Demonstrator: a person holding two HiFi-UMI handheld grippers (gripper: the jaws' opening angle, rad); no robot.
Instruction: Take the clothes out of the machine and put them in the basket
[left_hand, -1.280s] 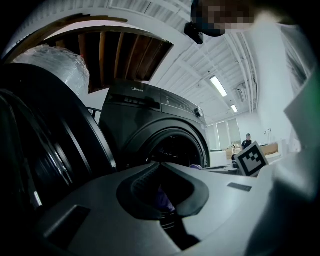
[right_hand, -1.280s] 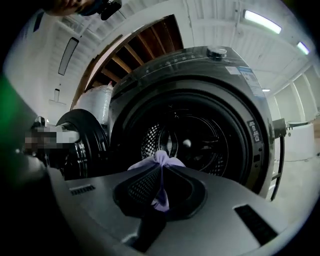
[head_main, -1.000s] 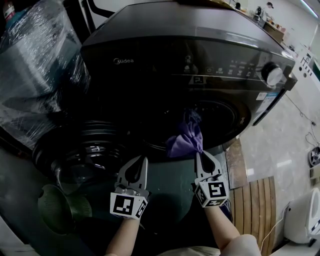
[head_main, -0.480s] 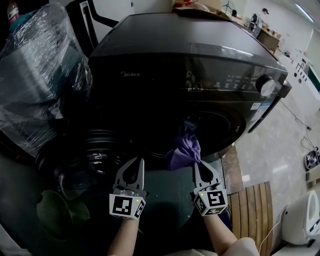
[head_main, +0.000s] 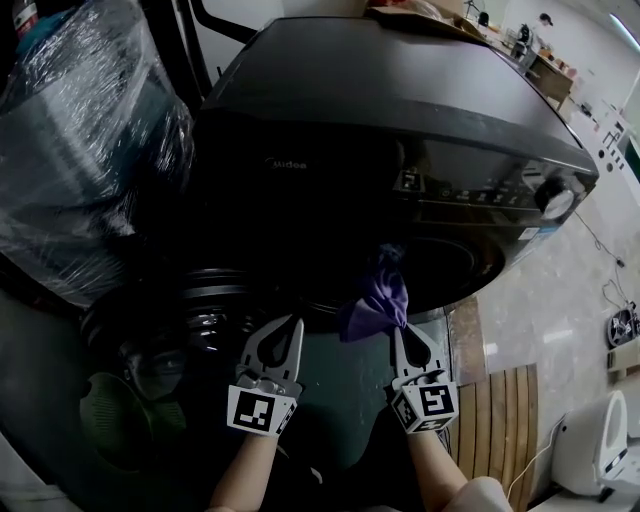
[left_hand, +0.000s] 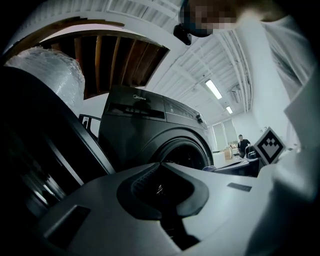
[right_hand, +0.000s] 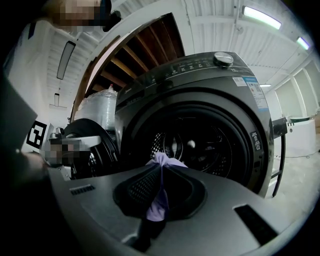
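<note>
Pale floor spreads out on the right, with wooden slats (head_main: 505, 410) to the right of the right gripper (head_main: 401, 332). Straight ahead of both grippers stands the dark washing machine (head_main: 400, 130). Its round door (head_main: 190, 310) is swung open, ahead and to the left of the left gripper (head_main: 291, 322). A big plastic-wrapped bundle (head_main: 90, 140) sits further left still. The green basket (head_main: 110, 420) lies low down, behind and to the left of the left gripper.

The purple cloth (head_main: 378, 300) bunches at the tip of the right gripper, which is clenched on a fold of it, just in front of the drum opening. Whether its far end still rests on the drum's lip cannot be told. The left gripper is closed on nothing, level with the right and well apart from the cloth.

Over the last second both hands have lifted a little. The cloth has stayed pinched in the same jaws in much the same bunch. The grip therefore looks sound and the pull-out is under way. The cloth most likely still has to be drawn back clear of the machine, then carried leftward past the left gripper to the basket.
</note>
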